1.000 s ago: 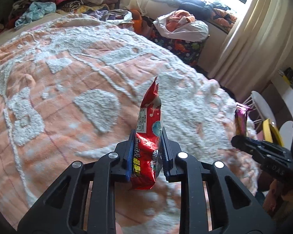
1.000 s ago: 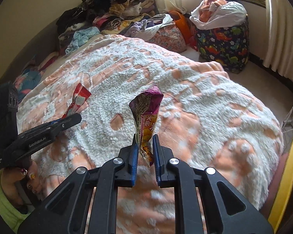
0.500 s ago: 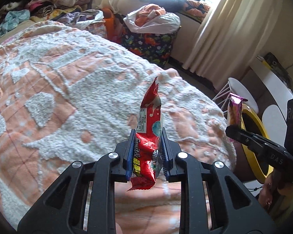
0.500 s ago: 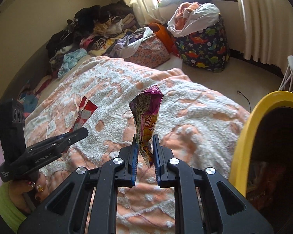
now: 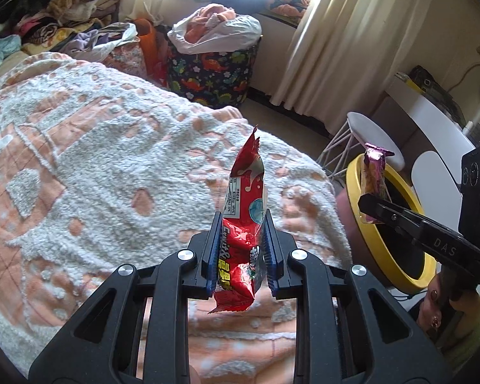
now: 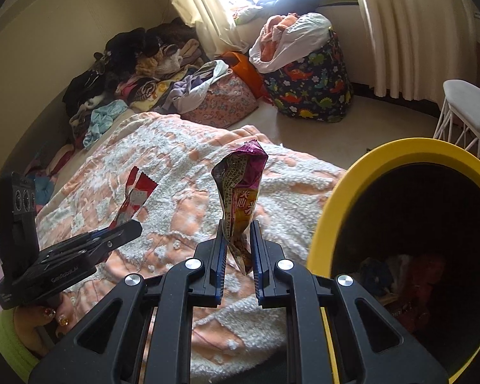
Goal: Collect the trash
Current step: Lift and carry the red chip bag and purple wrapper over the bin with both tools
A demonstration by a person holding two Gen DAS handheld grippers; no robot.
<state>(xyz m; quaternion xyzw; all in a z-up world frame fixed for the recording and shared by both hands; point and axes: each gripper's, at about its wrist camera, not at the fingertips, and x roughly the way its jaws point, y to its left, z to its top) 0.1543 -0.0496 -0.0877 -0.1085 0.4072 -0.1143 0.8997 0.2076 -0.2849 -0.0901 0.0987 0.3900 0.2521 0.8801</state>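
Observation:
My left gripper (image 5: 240, 249) is shut on a red snack wrapper (image 5: 244, 211) that stands upright between its blue pads, above the orange-and-white bedspread (image 5: 112, 166). My right gripper (image 6: 236, 249) is shut on a crumpled purple-and-yellow wrapper (image 6: 241, 185). A yellow-rimmed bin (image 6: 339, 198) gapes just right of the right gripper, with trash lying dark inside it. In the left wrist view the right gripper (image 5: 372, 211) and its purple wrapper (image 5: 372, 172) hang over the bin's yellow rim (image 5: 355, 172). The right wrist view shows the left gripper (image 6: 124, 227) and the red wrapper (image 6: 136, 195) at the left.
A dinosaur-print laundry bag (image 5: 214, 70) stuffed with clothes stands on the floor past the bed's corner. Piled clothes (image 6: 137, 73) line the far wall. A white wire stool (image 5: 368, 137) and white furniture (image 5: 432, 121) stand behind the bin, beside cream curtains (image 5: 342, 38).
Both grippers have swung right across the bed toward its corner, each still holding its wrapper. The yellow bin has come into view and now fills the right side of the right wrist view.

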